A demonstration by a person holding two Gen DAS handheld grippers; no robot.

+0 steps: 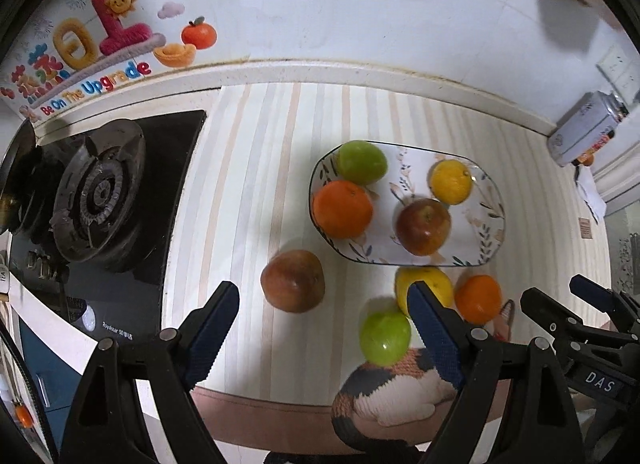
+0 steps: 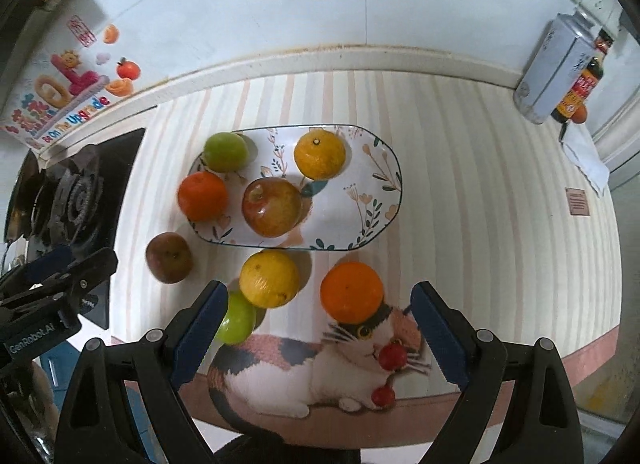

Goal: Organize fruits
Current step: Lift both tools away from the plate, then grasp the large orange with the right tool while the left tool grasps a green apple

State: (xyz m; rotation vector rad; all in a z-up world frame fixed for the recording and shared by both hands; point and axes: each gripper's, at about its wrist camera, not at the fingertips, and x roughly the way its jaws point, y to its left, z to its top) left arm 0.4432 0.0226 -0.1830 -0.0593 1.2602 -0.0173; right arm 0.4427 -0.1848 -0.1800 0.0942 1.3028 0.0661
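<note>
Both grippers hang above the bench, pointing steeply down, jaws spread wide and holding nothing. Under the left gripper (image 1: 322, 328) lie a brown-red apple (image 1: 292, 281) and a green apple (image 1: 385, 337). Under the right gripper (image 2: 318, 322) lie a yellow citrus (image 2: 269, 278) and an orange (image 2: 351, 292), the orange resting on the striped mat (image 2: 460, 184) at the printed cat (image 2: 320, 368). Just beyond these four loose fruits sits an oval floral plate (image 2: 352, 208) carrying four more: a green apple (image 2: 225, 152), an orange (image 2: 203, 196), a red-yellow apple (image 2: 272, 207) and a yellow citrus (image 2: 319, 153). To the left is a gas hob (image 1: 100, 192); far right, a tin (image 2: 548, 72) and a dark bottle (image 2: 580, 84) stand against the wall.
</note>
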